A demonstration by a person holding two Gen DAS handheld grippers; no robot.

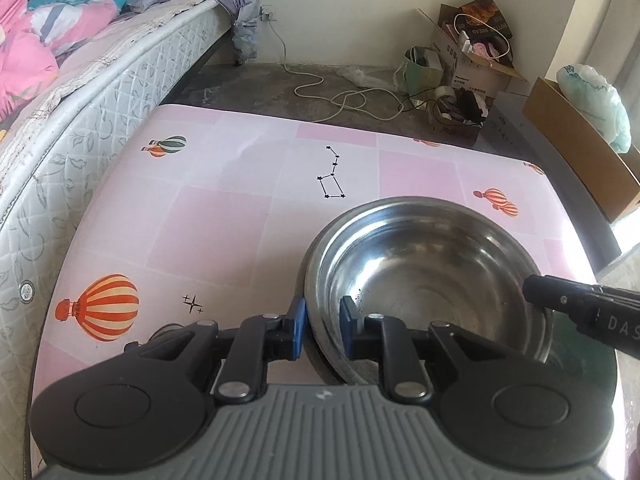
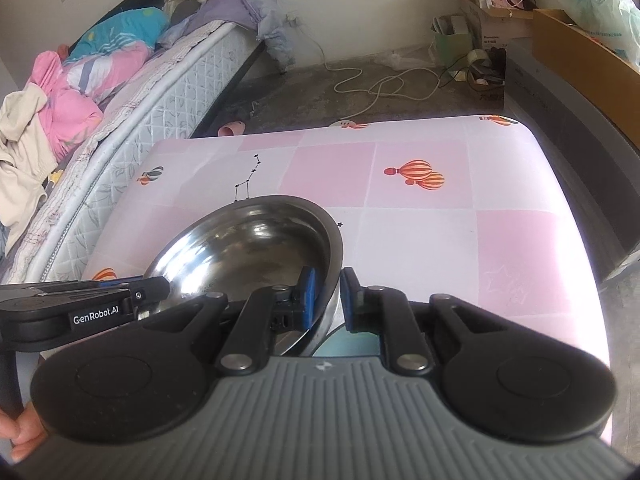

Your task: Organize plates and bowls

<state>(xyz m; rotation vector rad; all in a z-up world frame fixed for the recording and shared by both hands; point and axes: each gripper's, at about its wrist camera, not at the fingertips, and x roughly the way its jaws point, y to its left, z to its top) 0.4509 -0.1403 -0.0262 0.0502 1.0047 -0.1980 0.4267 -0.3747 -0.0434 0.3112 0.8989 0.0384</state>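
Observation:
A steel bowl (image 1: 428, 276) sits at the near edge of the pink table (image 1: 224, 216). A second steel rim shows under its left side, so it seems nested in another dish. My left gripper (image 1: 323, 326) straddles the bowl's near-left rim, one blue pad outside and one inside, closed on the rim. In the right wrist view the same bowl (image 2: 256, 248) is held at its right rim by my right gripper (image 2: 327, 300), pads on either side of the wall. Each gripper shows in the other's view.
A bed with a quilted mattress (image 1: 80, 120) and heaped bedding stands along the table's left side. Cardboard boxes (image 1: 472, 60), bags and a white cable (image 1: 340, 100) lie on the floor beyond the table. A light blue object (image 2: 344, 348) shows under my right gripper.

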